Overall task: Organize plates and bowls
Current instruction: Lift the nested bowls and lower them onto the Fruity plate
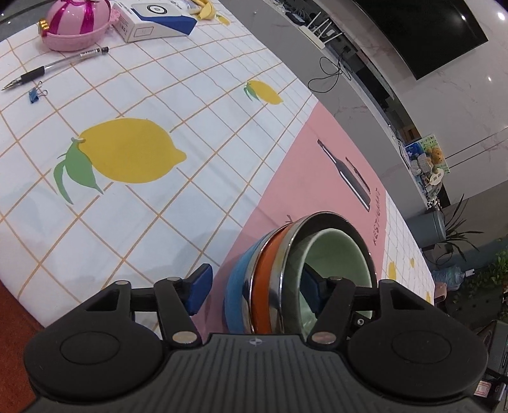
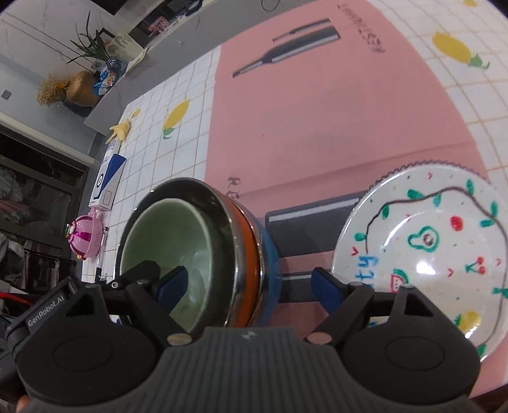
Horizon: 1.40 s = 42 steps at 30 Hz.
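- The left gripper (image 1: 254,286) straddles the near wall of the bowl stack (image 1: 298,273); one blue pad (image 1: 200,286) hangs outside the blue bowl, the other sits inside the green one; the jaws stand wide and I see no pad pressing, so nothing is gripped yet.
- The right gripper (image 2: 250,286) does the same from the opposite side; one pad (image 2: 171,286) is down inside the green bowl (image 2: 171,241), the other (image 2: 327,286) hangs in the gap between stack and plate (image 2: 422,254); also open, also holding nothing.
- The stack sits on the pink mat (image 1: 304,165): green bowl innermost, then a steel one, an orange band, blue at the bottom; it seems tilted in both views, though the lens may be doing that.
- The painted plate lies on the mat just beside the stack, apart from it.
- Farther off on the lemon cloth (image 1: 133,152): a pen (image 1: 54,66), a blue clip (image 1: 35,95), a pink box (image 1: 76,25), a white carton (image 1: 155,19); none of it matters here.
- The bowls look already nested; I judge the step in hand to be gripping the stack with both claws.
- Next calls for closing both pairs evenly on the walls; then a level lift, as an uneven squeeze could tip the stack.
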{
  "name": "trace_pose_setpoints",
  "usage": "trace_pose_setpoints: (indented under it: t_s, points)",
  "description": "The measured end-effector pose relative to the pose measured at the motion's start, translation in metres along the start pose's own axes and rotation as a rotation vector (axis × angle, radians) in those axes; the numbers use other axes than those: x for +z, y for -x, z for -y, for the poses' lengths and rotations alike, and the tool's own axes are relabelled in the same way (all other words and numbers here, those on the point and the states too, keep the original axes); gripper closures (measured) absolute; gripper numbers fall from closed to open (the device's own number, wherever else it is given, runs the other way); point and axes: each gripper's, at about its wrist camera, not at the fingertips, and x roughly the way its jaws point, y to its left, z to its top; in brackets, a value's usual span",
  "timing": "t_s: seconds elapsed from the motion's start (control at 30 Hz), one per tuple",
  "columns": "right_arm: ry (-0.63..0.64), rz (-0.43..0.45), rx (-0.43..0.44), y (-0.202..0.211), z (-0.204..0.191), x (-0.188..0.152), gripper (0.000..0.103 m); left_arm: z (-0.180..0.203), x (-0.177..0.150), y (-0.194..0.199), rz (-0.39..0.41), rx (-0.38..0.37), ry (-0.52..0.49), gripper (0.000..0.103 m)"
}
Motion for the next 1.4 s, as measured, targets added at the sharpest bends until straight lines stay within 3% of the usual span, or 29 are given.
trace_pose_setpoints:
  t_s: [0.13, 0.33, 0.93, 1.4]
  points:
    - [-0.021, -0.019, 0.016, -0.006, 0.005, 0.0, 0.028, 0.001, 0.0, -0.005, -0.018, -0.012, -0.001, 0.047]
    - [-0.065, -0.045, 0.084, -0.01, 0.012, 0.001, 0.048, 0.006, -0.003, -0.008, -0.02, -0.002, -0.032, 0.053]
    - [-0.032, -0.004, 0.054, 0.004, 0.004, -0.008, 0.052, 0.011, -0.013, 0.006, 0.002, -0.005, -0.047, 0.055]
    - [-0.034, 0.08, 0.097, 0.065, 0.021, -0.013, 0.052, 0.064, -0.037, 0.031, 0.022, -0.038, -0.136, 0.055]
